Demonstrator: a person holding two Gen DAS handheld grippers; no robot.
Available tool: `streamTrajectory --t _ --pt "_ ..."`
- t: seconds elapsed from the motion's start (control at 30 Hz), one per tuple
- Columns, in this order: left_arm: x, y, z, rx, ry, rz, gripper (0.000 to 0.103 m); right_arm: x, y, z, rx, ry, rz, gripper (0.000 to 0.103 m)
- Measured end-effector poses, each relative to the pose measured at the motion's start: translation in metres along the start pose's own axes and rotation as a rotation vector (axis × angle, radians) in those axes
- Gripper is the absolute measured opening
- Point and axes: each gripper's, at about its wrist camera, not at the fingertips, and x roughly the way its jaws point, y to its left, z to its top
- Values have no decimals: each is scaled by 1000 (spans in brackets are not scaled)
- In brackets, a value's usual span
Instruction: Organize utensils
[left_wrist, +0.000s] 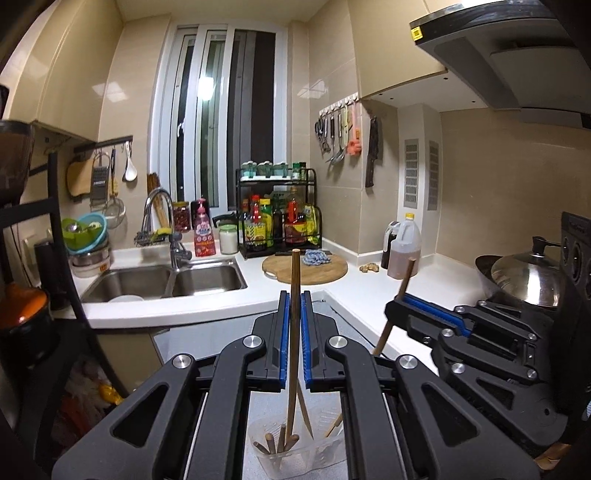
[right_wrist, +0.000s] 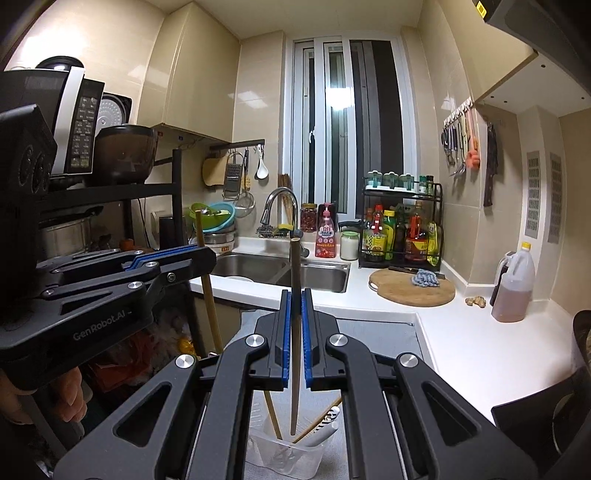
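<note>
My left gripper is shut on a brown chopstick that stands nearly upright, with its lower end in a clear plastic holder just below. Several other chopsticks lean in that holder. To the right, my right gripper is shut on a second chopstick, which tilts. In the right wrist view the right gripper clamps its dark chopstick above the same clear holder, which also contains a white utensil. The left gripper shows at the left, clamping its chopstick. A hand holds its handle.
A white L-shaped counter holds a double sink with a faucet, a round cutting board, a condiment rack and an oil jug. A lidded wok sits at the right. A black shelf with a microwave stands on the left.
</note>
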Motion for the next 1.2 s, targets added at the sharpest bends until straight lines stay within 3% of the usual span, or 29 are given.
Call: streamTrajectory --t 0.43,0.47,0.5,0.53,0.57,0.6,0.63,0.83,1.2 --pt "25 17 -25 -11 74 53 6 24 -1 -27 25 65 -1 8" --pt "24 17 -26 -8 80 76 13 25 -1 -29 28 70 -5 10" --pt "22 19 -27 -16 80 98 47 26 -1 -30 31 78 -8 20" --pt "19 22 -28 -29 77 128 70 27 -1 -33 39 90 -9 43" --pt "15 25 -28 -47 61 169 97 27 -1 -35 47 97 -9 54" --pt "4 30 -30 -80 10 217 95 26 -2 -38 55 99 -23 63" --pt "-1 33 -30 -99 -8 221 95 24 -1 -40 56 97 -33 64" --pt "-18 38 -40 -105 40 230 95 8 6 -53 47 118 -46 83" --pt "-65 31 -90 -169 107 260 95 -44 19 -80 102 175 -83 93"
